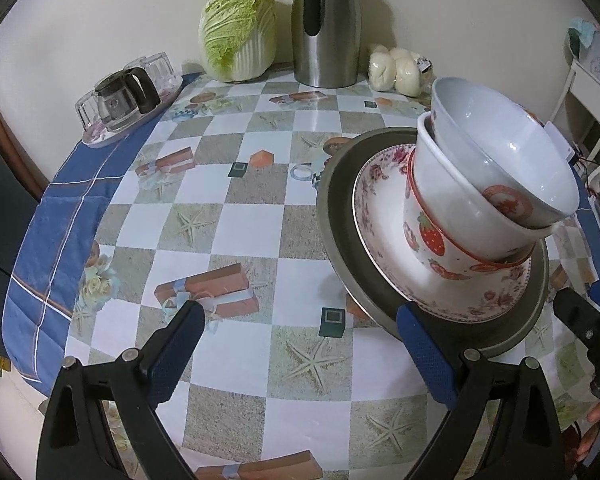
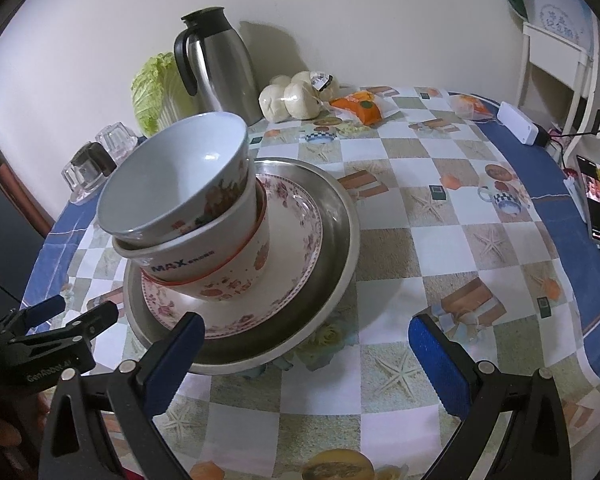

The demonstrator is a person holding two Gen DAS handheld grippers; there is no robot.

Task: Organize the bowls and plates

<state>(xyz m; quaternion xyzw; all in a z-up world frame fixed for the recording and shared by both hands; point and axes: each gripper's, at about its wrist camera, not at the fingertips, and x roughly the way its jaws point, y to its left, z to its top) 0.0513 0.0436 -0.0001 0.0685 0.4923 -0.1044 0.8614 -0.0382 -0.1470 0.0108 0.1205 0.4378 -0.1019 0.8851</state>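
Plainly, the stack hides much of itself: a pale top bowl [image 2: 172,184] sits tilted inside a white bowl [image 2: 188,256], which nests in a strawberry-patterned bowl [image 1: 432,240], so their insides and bases cannot be seen. These stand on a floral plate [image 2: 296,216], itself lying in a steel plate [image 2: 340,216] on the checked tablecloth [image 1: 236,220].

The left gripper [image 1: 300,352] has its blue-padded fingers spread wide with nothing between them; its right finger overlaps the steel plate's near rim, though contact cannot be judged. The right gripper [image 2: 308,356] is likewise spread and empty, its left finger crossing the plate rims.

A cabbage [image 1: 238,32], a steel jug [image 1: 326,28] and wrapped buns [image 2: 296,94] line the back wall, well apart from the stack. A tray of glasses [image 1: 128,96] sits at the table's far left edge. Open cloth lies to the stack's left and right.
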